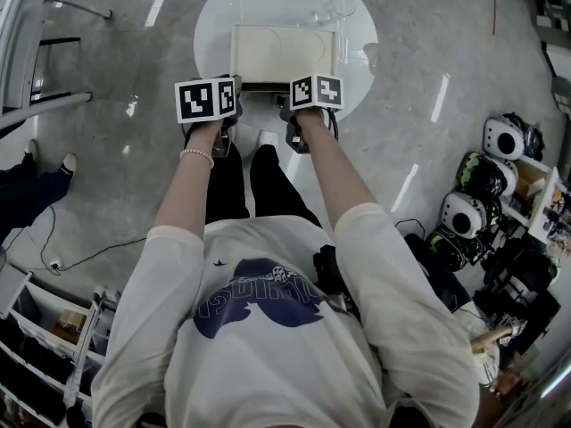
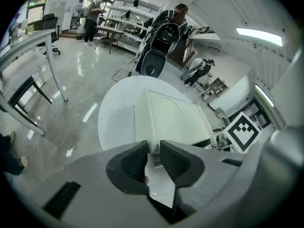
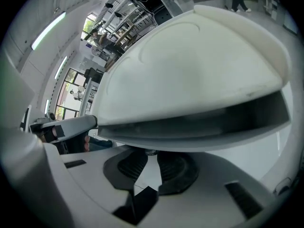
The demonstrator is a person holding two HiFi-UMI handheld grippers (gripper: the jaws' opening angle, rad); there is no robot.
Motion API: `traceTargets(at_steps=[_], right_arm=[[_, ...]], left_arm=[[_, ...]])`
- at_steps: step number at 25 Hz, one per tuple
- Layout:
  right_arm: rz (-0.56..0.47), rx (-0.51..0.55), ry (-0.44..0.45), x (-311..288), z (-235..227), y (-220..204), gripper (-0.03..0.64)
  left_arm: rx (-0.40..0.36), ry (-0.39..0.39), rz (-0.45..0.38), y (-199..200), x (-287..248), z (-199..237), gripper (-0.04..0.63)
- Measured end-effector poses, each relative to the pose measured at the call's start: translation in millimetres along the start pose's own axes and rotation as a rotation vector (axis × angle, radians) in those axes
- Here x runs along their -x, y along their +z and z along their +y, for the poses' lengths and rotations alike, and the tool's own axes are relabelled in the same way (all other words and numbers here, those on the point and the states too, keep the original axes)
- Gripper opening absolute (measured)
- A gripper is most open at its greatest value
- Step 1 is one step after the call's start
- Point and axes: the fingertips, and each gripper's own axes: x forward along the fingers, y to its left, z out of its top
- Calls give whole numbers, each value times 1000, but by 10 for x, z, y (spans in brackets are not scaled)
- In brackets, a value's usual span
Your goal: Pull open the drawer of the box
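left tool (image 2: 153, 148) clamps box (image 2: 173, 115) corner; right tool (image 3: 151, 156) pinches drawer (image 3: 199, 136) knob (image 3: 151, 151). grasp looks set; next: straight pull toward body, box held steady.

A round white table (image 1: 214, 25) on a grey polished floor (image 1: 116, 69)
A cream rectangular plastic box (image 1: 284, 52) sits at the table's middle, reaching towards its near edge; a clear plastic cup (image 1: 337, 7) stands near the far right edge, just beyond the box.

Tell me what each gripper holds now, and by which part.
The left gripper clamps the box by its near front corner edge. The right gripper pinches the small knob low on the box's front.
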Motion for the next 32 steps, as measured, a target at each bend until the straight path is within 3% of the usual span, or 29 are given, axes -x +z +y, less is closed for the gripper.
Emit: traceTargets(at_steps=[32], right_arm=[[-15,-8,1,48,-18,-408,58]], left_arm=[[-17,24,15,-10,2,-15,84]])
